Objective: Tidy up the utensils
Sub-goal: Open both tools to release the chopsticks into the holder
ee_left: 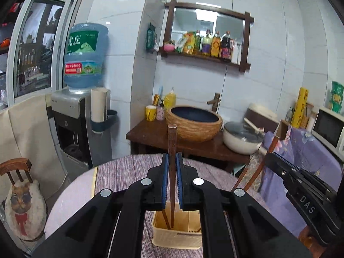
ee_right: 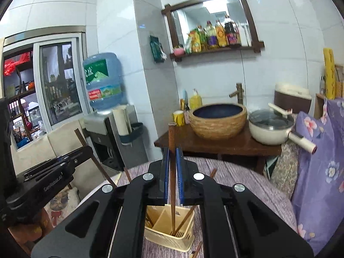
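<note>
Overhanging basket [ee_left: 176, 234] rim: hand-held gripper [ee_left: 172, 163], chopstick [ee_left: 172, 142].

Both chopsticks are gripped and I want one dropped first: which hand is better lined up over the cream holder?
Right, narrowly. The right tongs hold the right chopstick, whose lower end lines up with an open compartment of the holder. The left tongs sit off to the side, the left chopstick tilted.

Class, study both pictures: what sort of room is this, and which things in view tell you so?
Most likely a small home kitchen or dining corner: sauce bottles on a wall shelf, a lidded pot beside a basin with a tap, and a water dispenser.
</note>
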